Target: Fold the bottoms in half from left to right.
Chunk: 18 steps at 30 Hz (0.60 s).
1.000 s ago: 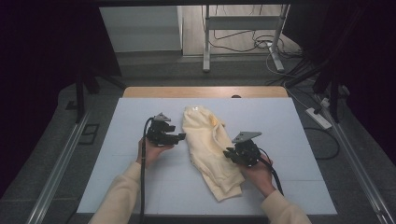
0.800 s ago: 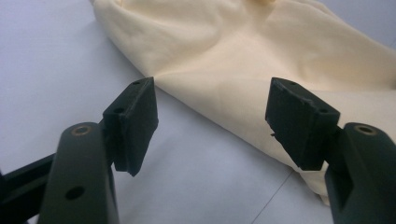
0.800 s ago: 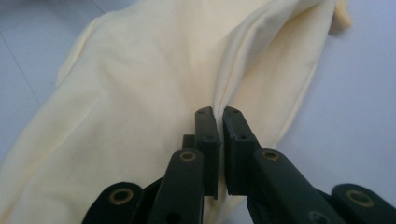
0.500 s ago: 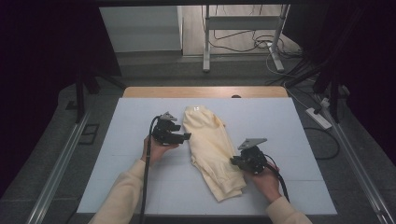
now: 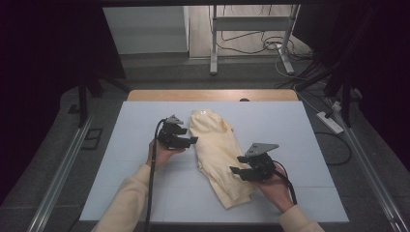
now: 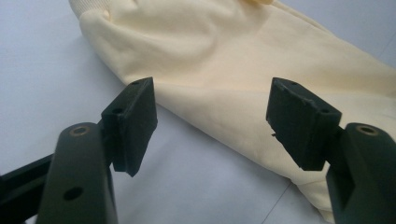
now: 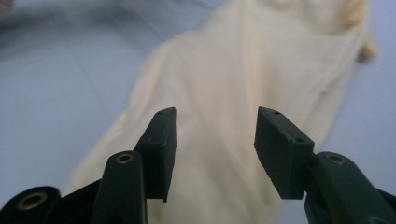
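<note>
Pale-yellow cloth, a folded garment [image 5: 218, 157], lay on the white table [image 5: 121, 164] with its long axis running from the far middle toward the near right, one narrow end far off and the other close to the person. The left claw [image 5: 194, 140] hovered just beside the garment's left edge near its far half, jaws wide apart and empty; in the left gripper view [image 6: 212, 126] the cloth's folded edge crossed behind the gap between the pads, apart from them. The right claw [image 5: 235, 171] sat at the garment's right side over its near half, and its jaws had just been opening; in the right gripper view [image 7: 215, 149] they stood parted with the cloth beneath and beyond them, nothing pinched between the pads. Each claw pointed inward at the garment from its own side, so the cloth lay between the two. Judging by this, the right claw was nearer the near end and the left claw nearer the far end.
</note>
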Tool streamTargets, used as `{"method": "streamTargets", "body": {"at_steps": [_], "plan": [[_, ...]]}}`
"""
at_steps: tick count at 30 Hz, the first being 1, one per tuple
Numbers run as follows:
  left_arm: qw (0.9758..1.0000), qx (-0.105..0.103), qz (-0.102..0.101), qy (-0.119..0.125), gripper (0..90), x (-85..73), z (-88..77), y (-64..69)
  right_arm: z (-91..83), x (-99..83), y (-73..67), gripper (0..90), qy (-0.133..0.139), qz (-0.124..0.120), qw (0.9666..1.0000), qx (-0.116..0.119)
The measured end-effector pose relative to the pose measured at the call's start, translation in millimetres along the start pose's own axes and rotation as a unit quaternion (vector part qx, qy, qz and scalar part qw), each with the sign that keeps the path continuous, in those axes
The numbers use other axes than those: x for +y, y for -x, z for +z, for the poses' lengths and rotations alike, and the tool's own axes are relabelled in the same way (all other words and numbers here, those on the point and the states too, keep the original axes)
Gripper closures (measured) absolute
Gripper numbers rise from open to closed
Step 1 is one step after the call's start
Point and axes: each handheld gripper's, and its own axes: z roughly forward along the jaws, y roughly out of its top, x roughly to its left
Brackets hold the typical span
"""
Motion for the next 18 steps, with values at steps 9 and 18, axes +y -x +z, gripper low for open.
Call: {"method": "streamTargets", "body": {"at_steps": [9, 18], "plan": [[1.0, 0.002, -0.007, 0.001, 32.5, -1.1, -0.5, -2.9, 12.8, 8.7, -31.4, 42.7, -0.035, -0.041, 0.9977, 0.041], [1.0, 0.002, -0.009, 0.002, 32.1, -1.7, -0.7, -4.0, 15.6, 2.2, -41.0, 42.7, -0.062, -0.052, 0.9955, 0.05]]}}
